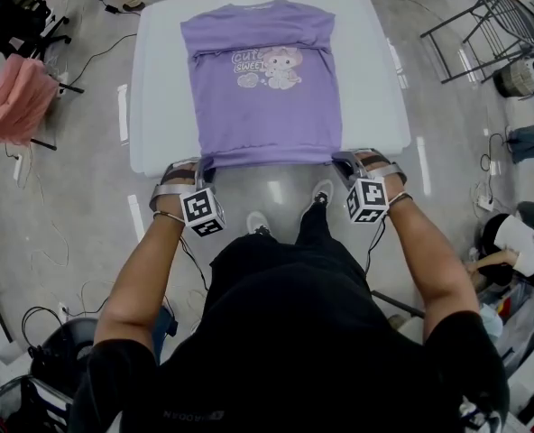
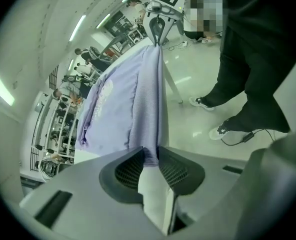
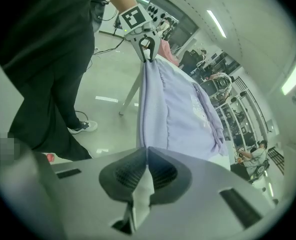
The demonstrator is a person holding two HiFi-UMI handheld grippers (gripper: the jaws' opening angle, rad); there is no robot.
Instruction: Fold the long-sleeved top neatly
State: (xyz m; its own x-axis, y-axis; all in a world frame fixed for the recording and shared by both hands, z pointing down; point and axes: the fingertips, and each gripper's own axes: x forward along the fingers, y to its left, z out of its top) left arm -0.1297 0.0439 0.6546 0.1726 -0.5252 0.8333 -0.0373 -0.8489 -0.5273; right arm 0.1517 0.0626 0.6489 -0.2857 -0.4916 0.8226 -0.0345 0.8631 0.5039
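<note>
**Now held by the hem at both near corners**

Squarely on the white tabletop point(image 1: 159, 79) the purple long-sleeved top point(image 1: 262, 97) is laid out flat, front side up. Its neckline is turned toward the far edge and its hem is set along the near edge. A cartoon print with lettering is seen across the chest.

The left gripper point(image 1: 197, 165) is placed at the near left corner of the hem. In the left gripper view its fingers point(image 2: 130, 170) are seen pressed together on a ridge of the ribbed purple hem, which is pinched between the two dark pads.

The right gripper point(image 1: 344, 159) is placed at the near right corner. In the right gripper view its fingers point(image 3: 125, 173) are seen drawn fully together, with the hem edge clamped thinly between them.

Between the two grippers the hem is stretched in a straight line, and each gripper is visible at the far end of that line in the other's view.

A pink cloth point(image 1: 14, 97) is seen well apart from the tabletop, at the left.
</note>
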